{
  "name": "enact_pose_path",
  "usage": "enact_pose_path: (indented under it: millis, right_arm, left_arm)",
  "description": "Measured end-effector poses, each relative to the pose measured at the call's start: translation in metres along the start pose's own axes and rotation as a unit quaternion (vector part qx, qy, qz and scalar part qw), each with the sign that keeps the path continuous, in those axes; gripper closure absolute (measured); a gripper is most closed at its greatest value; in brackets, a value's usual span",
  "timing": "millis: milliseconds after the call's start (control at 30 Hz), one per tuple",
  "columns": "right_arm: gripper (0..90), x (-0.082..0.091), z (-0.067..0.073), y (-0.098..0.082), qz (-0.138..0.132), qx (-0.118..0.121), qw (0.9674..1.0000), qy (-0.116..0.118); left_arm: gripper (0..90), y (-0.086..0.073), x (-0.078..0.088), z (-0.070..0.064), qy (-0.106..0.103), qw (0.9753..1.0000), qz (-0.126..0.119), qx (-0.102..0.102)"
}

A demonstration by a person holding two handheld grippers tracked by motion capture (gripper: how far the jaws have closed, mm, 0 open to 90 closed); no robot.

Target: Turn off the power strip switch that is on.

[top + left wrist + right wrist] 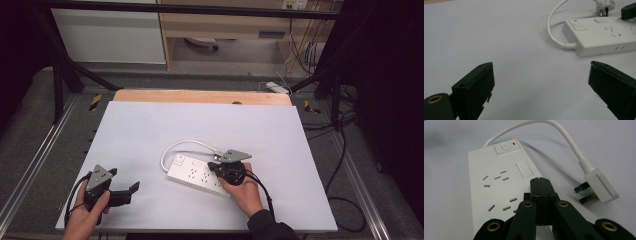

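A white power strip (200, 176) lies a little right of centre on the pale bench (150, 130), in the lower middle of the high view, set at a slant. Its white cable (185, 144) loops out from the end with the switch, up and round to the right, ending in a white plug (602, 186) that lies on the bench just beside the strip, its metal pins showing in the right claw view.

The right claw (216, 165) sits over the right part of the strip, held by a hand (243, 192) coming in from the bottom edge. In its own view the two black jaws are pressed together with nothing between them, their tips low over the strip's top face near a small rectangular panel; I cannot tell whether they touch it. The switch (504, 146) with its red mark sits at the upper left of that view.

The left claw (131, 191) is at the lower left of the high view, well apart from the strip, in the other hand (85, 217). Its jaws stand spread wide over bare bench, holding nothing, and point toward the strip, which shows at the upper right of its view.
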State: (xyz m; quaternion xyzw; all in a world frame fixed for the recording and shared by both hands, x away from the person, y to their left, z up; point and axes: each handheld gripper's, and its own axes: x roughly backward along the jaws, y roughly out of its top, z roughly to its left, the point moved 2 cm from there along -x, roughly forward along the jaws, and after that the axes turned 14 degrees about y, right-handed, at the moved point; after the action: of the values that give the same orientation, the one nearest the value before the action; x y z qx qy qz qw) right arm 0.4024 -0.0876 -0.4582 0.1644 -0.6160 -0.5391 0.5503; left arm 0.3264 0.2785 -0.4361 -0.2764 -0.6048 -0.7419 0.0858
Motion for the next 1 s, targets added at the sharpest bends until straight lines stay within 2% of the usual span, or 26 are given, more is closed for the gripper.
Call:
enact_pose_path:
  millis: [400,600,667,1000]
  right_arm:
    - [90.0,0.0016,0.0004,-0.0013,0.001,-0.001,1.0000,-0.001]
    - [90.0,0.0060,-0.0008,-0.0027,0.012,0.003,0.9999,-0.010]
    - [90.0,0.0061,-0.0011,-0.0028,0.009,-0.003,0.9999,-0.009]
    - [90.0,0.0094,0.0007,0.0013,-0.008,0.003,0.9999,-0.009]
  left_arm:
    - [6.5,0.0000,0.0000,0.0004,0.000,1.0000,0.000,-0.002]
    - [6.5,0.0002,-0.0006,-0.0006,-0.001,1.0000,0.000,-0.001]
    - [6.5,0.0002,-0.0004,-0.0006,-0.001,1.0000,0.000,-0.001]
    - [6.5,-0.0001,-0.0003,-0.0001,0.000,1.0000,0.001,-0.002]
